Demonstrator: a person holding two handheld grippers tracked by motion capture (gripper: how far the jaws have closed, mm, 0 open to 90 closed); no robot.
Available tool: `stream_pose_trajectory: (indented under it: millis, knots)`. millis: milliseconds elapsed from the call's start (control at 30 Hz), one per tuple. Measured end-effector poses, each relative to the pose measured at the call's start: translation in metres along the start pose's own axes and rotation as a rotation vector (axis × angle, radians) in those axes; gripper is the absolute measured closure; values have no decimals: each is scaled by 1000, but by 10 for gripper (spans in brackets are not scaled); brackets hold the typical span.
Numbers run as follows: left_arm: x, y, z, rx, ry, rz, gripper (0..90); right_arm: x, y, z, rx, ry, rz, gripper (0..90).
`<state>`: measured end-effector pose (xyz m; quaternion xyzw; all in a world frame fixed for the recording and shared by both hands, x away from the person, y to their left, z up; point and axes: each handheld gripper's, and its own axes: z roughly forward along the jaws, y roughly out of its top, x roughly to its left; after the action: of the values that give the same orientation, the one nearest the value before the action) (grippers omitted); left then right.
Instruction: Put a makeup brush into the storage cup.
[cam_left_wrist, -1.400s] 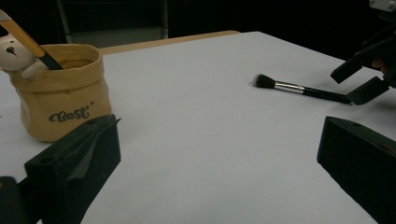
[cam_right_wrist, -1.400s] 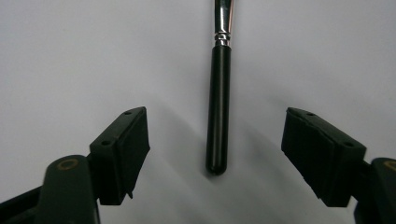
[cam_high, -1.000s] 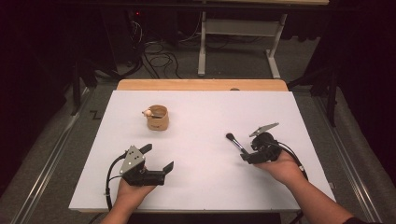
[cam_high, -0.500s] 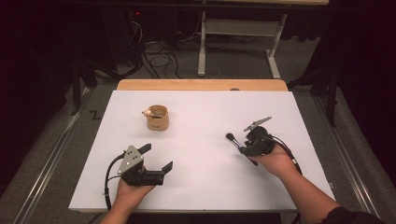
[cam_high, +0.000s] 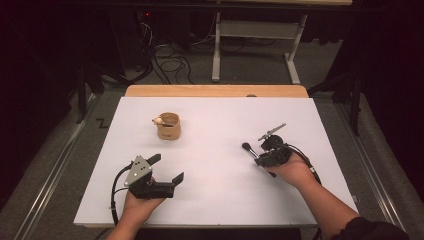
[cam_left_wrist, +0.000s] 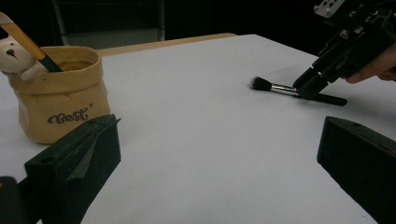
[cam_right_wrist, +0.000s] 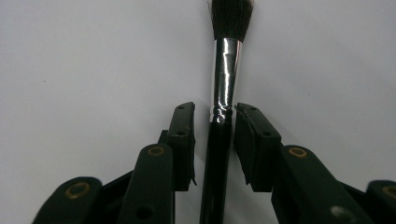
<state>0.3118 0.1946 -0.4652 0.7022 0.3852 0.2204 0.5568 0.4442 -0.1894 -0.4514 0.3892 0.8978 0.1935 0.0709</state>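
Makeup brush (cam_right_wrist: 223, 93) lies flat on white table (cam_high: 215, 200), straddled by right gripper (cam_right_wrist: 215, 116); jaws spread either side, not yet pinching. Left gripper (cam_high: 167, 169) idle, spread wide, empty. Pouch (cam_high: 169, 126) likely destination; pickup and transfer remain.

It looked like a lab or recording room rather than a home. The desk (cam_high: 215, 91) was a wooden top covered by a plain white sheet (cam_high: 220, 165), standing on grey carpet (cam_high: 55, 165) in a dark, unlit room. Beyond its far edge, loose cables (cam_high: 165, 55) lay tangled on the floor beside the metal legs of another bench (cam_high: 260, 35), and a small red light (cam_high: 146, 14) glowed on dark equipment at the far left.
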Motion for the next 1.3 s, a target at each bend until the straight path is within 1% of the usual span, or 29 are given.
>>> stream_pose_trajectory:
  millis: [200,300,333,367,400,500,667,733,767,867,967,1033,1133,1200,1300]
  knots:
    - [0,0,0,4,-2,5,3,1,2,1,22,-11,-7,720]
    - [0,0,0,8,-5,10,3,2,2,2,28,-21,-20,736]
    - [-1,0,1,7,-5,8,2,3,2,1,40,-25,1,746]
    - [-1,0,1,5,-5,5,3,2,3,1,38,-25,-25,753]
    - [0,0,0,6,-5,6,3,2,3,2,40,-25,-20,755]
    - [0,0,0,8,-3,5,3,2,6,3,63,-30,-33,756]
    - [0,0,0,3,-2,0,4,3,9,4,88,-34,-25,758]
    - [0,0,-1,-2,-2,7,6,4,9,5,87,-45,-36,775]
    - [0,1,-1,-9,-1,4,7,5,9,5,85,-52,-44,790]
    - [0,1,-2,-12,-3,4,9,7,9,5,81,-54,-41,794]
    - [1,1,-2,-10,-4,5,9,6,9,5,84,-53,-56,796]
    - [1,1,-2,-9,-5,5,8,7,9,5,78,-58,-56,798]
    - [1,0,-1,-7,-4,5,8,6,9,4,78,-56,-57,798]
    - [1,0,-2,-3,-4,10,9,5,9,3,77,-49,-48,798]
    - [0,0,-1,-2,-4,12,9,5,9,2,73,-52,-50,797]
